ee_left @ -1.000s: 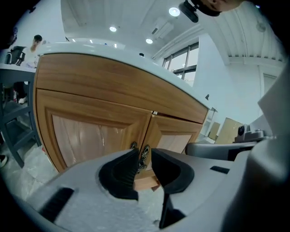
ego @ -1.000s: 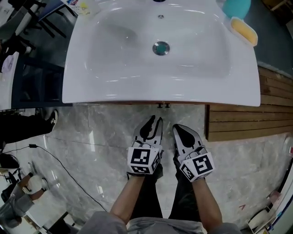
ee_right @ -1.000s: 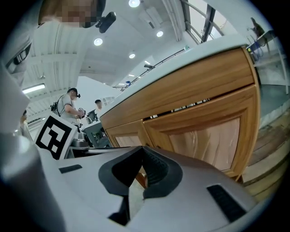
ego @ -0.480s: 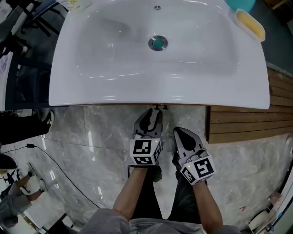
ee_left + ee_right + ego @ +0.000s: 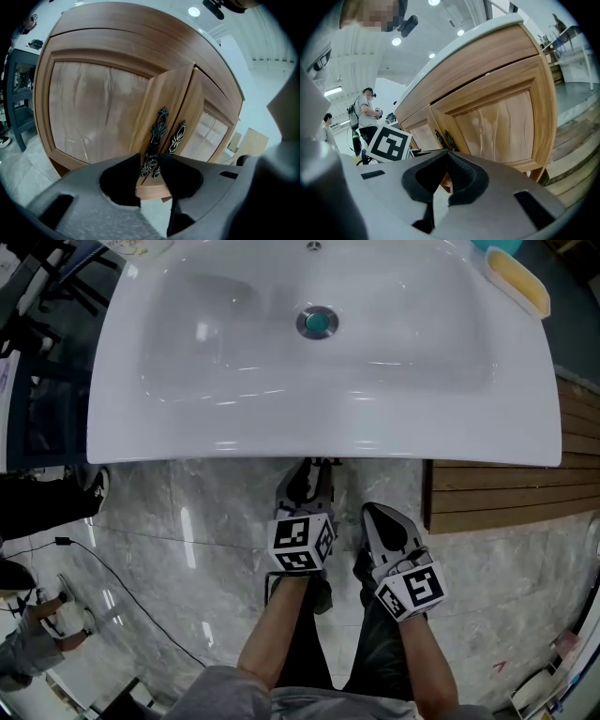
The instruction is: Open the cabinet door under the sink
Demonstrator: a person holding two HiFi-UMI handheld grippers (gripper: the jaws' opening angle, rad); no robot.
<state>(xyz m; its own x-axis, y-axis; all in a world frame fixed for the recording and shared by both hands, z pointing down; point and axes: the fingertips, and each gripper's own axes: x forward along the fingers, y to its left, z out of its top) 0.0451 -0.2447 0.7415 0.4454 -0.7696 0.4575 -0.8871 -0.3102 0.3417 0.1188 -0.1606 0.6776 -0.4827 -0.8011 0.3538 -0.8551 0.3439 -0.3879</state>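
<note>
Left gripper jaws opening, ornate dark handle of the ajar wooden cabinet door between them, under the white sink, right gripper jaws pressed together, empty, beside it.

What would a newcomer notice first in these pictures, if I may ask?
The wide white sink fills the top of the head view, a teal drain at its middle. In the left gripper view, two ornate dark handles sit where the wooden cabinet's doors meet; the left door stands ajar, its lower corner between the opening jaws of the left gripper.
</note>
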